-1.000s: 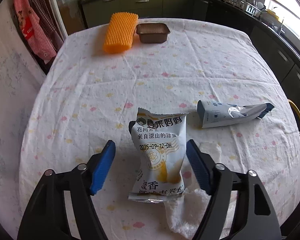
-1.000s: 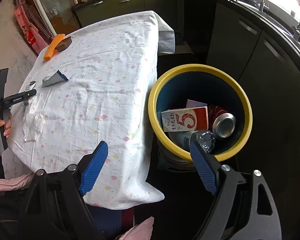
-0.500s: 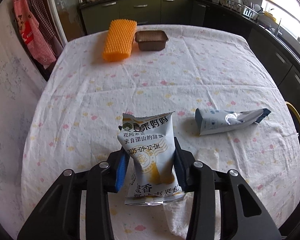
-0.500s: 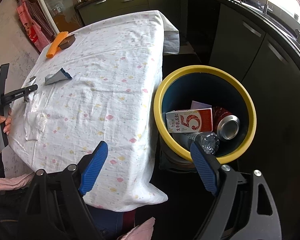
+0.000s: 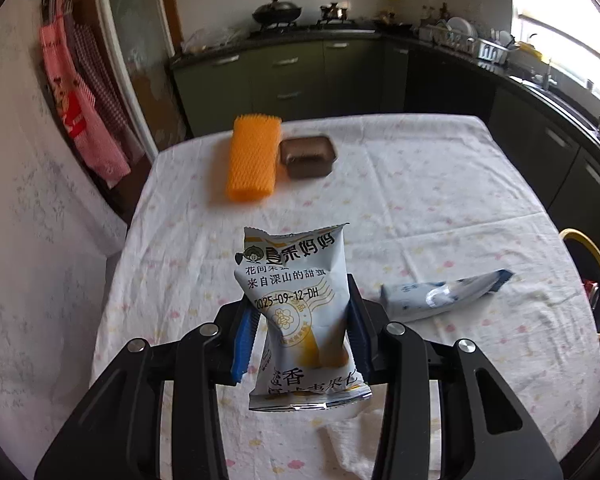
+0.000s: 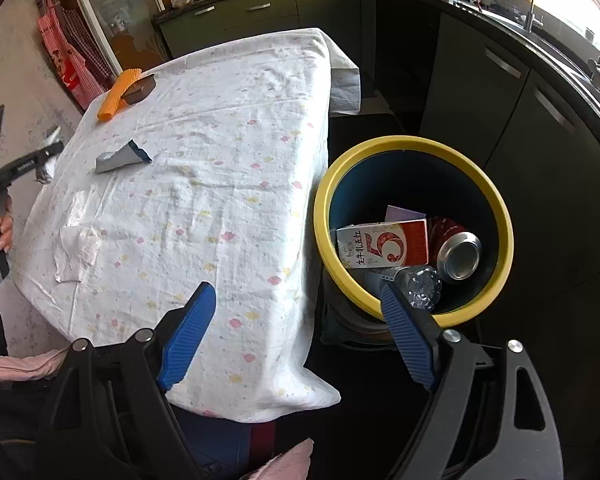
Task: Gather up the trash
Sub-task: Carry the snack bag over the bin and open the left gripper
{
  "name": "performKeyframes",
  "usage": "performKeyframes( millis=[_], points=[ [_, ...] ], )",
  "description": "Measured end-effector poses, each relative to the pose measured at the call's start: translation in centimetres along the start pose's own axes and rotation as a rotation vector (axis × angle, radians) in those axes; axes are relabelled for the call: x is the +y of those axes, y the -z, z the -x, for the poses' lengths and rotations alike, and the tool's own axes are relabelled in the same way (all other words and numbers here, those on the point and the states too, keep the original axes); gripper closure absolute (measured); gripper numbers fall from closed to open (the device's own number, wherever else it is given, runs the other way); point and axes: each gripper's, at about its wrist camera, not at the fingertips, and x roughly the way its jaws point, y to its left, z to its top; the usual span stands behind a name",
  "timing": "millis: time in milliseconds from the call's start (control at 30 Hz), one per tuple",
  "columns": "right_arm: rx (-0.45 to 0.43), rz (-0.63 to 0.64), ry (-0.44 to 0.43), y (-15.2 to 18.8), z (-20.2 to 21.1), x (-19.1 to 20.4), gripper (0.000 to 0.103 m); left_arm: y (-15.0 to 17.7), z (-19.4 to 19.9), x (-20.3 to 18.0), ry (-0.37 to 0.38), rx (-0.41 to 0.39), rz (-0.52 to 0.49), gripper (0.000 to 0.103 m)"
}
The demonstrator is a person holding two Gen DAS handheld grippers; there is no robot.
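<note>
- Wrapper (image 5: pixel 300 312) is sitting pinched between our left tongs (image 5: pixel 300 336), raised off the bench (image 5: pixel 440 184); we are judging the pickup step done.
- Right tongs (image 6: pixel 296 336) are hanging spread and empty beside the bin (image 6: pixel 496 200); next we are carrying the wrapper over its rim.
</note>
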Motion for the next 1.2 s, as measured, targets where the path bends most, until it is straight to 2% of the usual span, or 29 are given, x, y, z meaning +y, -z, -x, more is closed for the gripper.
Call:
performKeyframes(
  millis=[233, 567, 733, 967, 1067, 1200],
  points=[
    [-0.003, -0.003, 0.0, 0.2, -0.1, 0.0, 0.023, -0.4, 2.5, -4.2, 0.087, -0.032, -0.096, 0.063],
    [-0.017, -0.039, 0.001, 1.0, 0.3, -1.6, 0.023, -1.8, 5.3, -13.8, 0.243, -0.072, -0.253, 0.063],
    [-0.042, -0.08, 0.013, 1.9, 1.2, -3.6, 0.023, -2.8, 5.4, -21.1, 0.357, -0.058, -0.345, 0.063],
    [-0.046, -0.155, 0.034, 4.1, 1.9, -7.5, 0.023, -3.1, 3.0, -34.0, 0.513, 0.026, -0.502, 0.062],
    [-0.044, -0.193, 0.039, 5.2, 2.0, -9.2, 0.023, -3.0, 0.8, -38.9, 0.536, 0.073, -0.548, 0.062],
    [-0.038, -0.223, 0.041, 6.3, 2.2, -10.8, 0.023, -2.4, -2.4, -44.0, 0.531, 0.14, -0.582, 0.062]
  ],
)
